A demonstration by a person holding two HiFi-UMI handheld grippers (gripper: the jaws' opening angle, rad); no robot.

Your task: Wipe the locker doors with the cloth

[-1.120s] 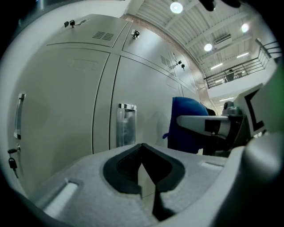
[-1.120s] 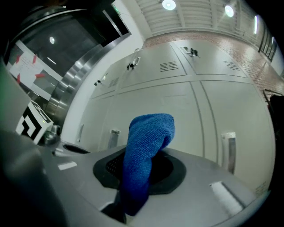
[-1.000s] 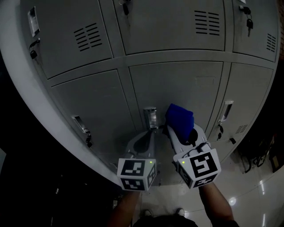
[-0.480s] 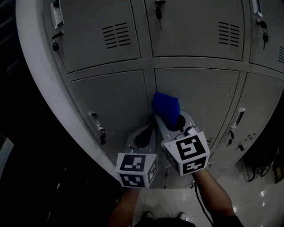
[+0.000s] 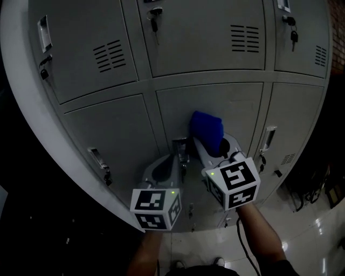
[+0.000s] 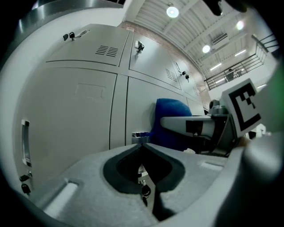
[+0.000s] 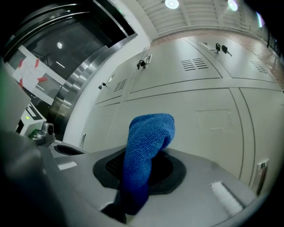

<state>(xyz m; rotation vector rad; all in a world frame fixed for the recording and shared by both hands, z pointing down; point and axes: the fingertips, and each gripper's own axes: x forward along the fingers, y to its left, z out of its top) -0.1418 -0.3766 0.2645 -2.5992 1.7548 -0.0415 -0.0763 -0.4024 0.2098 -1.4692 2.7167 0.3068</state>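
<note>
The grey locker doors [image 5: 215,102] fill the head view. A blue cloth [image 5: 207,129] sits on the lower middle door, and my right gripper [image 5: 204,144] is shut on it. In the right gripper view the cloth [image 7: 146,146] sticks up out of the closed jaws in front of the pale doors [image 7: 208,106]. My left gripper [image 5: 176,158] is shut on nothing, just left of the right one, close to a metal door handle [image 5: 181,144]. In the left gripper view the left gripper [image 6: 143,145] points at that handle [image 6: 139,134], with the cloth [image 6: 171,117] to its right.
Upper doors have vent slots [image 5: 109,55] and keys in their locks [image 5: 155,16]. More handles sit at the lower left [image 5: 96,157] and lower right [image 5: 269,136]. A key [image 6: 144,191] hangs below the left jaws. Shiny floor [image 5: 312,232] lies at the right.
The right gripper has slid the cloth leftward over the lower middle door, closer to the handle. The left gripper has stayed by the handle. My head view has shifted.
</note>
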